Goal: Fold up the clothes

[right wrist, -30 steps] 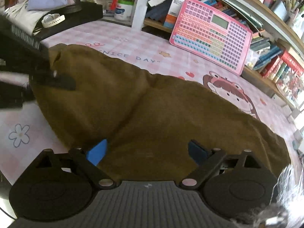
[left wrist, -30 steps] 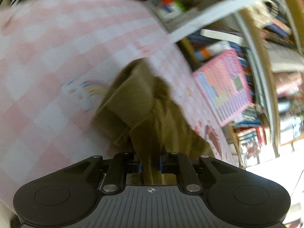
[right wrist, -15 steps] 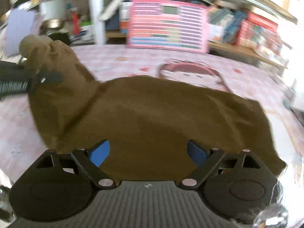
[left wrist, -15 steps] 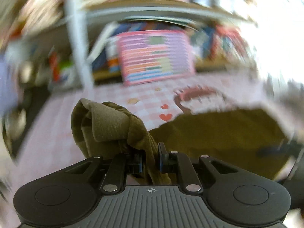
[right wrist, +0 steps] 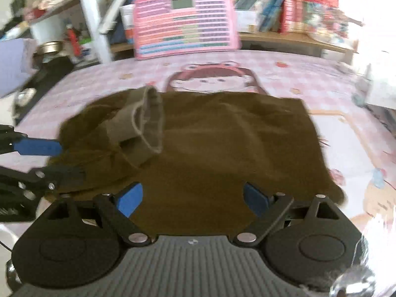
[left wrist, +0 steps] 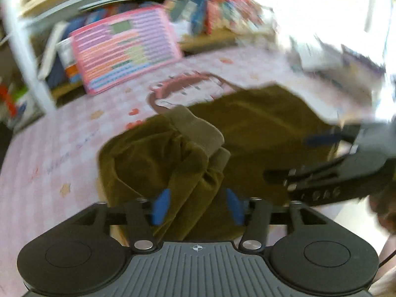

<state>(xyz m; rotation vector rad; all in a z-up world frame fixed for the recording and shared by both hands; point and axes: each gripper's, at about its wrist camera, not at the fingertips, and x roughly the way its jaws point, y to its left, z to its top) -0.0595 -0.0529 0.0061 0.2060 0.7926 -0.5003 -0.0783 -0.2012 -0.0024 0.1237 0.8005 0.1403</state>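
A brown sweatshirt (right wrist: 222, 143) lies spread on the desk (right wrist: 309, 74), which has a pink checked cover with a cartoon girl on it. One sleeve with a lighter cuff (right wrist: 146, 123) is folded over onto the left part of the sweatshirt.

The left hand-held gripper (left wrist: 196, 206) has just been opening. Its blue pads (left wrist: 160, 206) now stand apart, and the sleeve cloth lies loose between them without being squeezed.

The right hand-held gripper (right wrist: 193, 198) is wide apart above the near edge of the sweatshirt and holds nothing.

A pink toy keyboard (right wrist: 184, 22) leans against the bookshelf (right wrist: 284, 37) behind the desk.
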